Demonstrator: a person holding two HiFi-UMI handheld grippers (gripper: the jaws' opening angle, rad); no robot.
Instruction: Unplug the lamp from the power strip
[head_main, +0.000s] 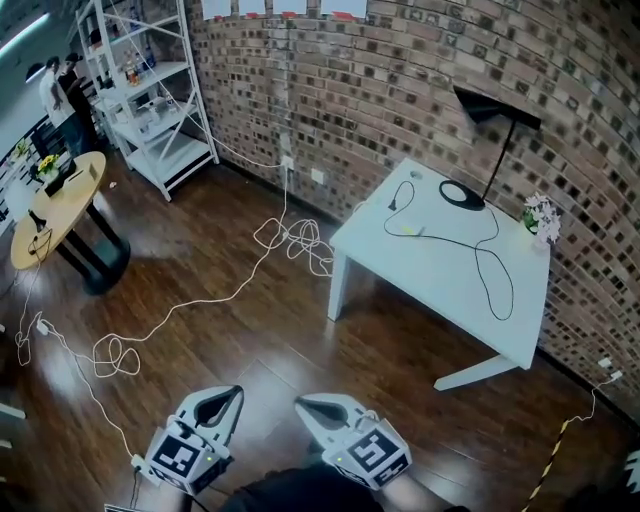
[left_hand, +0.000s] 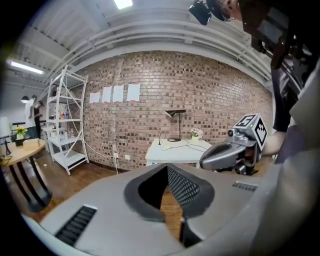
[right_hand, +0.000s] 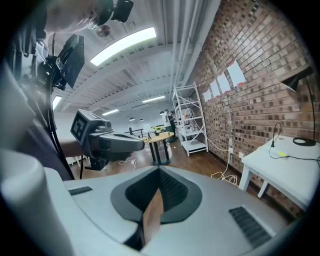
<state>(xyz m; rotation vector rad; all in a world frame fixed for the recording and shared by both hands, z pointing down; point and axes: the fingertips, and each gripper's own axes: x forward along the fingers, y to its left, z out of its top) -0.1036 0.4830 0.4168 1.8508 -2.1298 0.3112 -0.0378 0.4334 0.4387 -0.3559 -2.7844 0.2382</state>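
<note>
A black desk lamp (head_main: 497, 108) stands at the far edge of a white table (head_main: 440, 290), its round base (head_main: 461, 194) beside a small flower pot (head_main: 541, 217). Its black cable (head_main: 490, 262) loops over the tabletop and ends near the far left corner (head_main: 401, 192). I cannot make out a power strip. Both grippers hang low over the wooden floor, well short of the table. My left gripper (head_main: 236, 392) and right gripper (head_main: 299, 403) are side by side, shut and empty. The left gripper view shows the lamp (left_hand: 176, 114) far ahead, and the right gripper view shows its base (right_hand: 304, 142) at the right.
A long white cord (head_main: 200, 300) snakes over the floor from a wall socket (head_main: 287, 161), with coils near the table leg (head_main: 300, 240). A white shelf unit (head_main: 150, 90) stands far left, and a round wooden table (head_main: 60, 205) is beside it. A person stands beyond the shelf.
</note>
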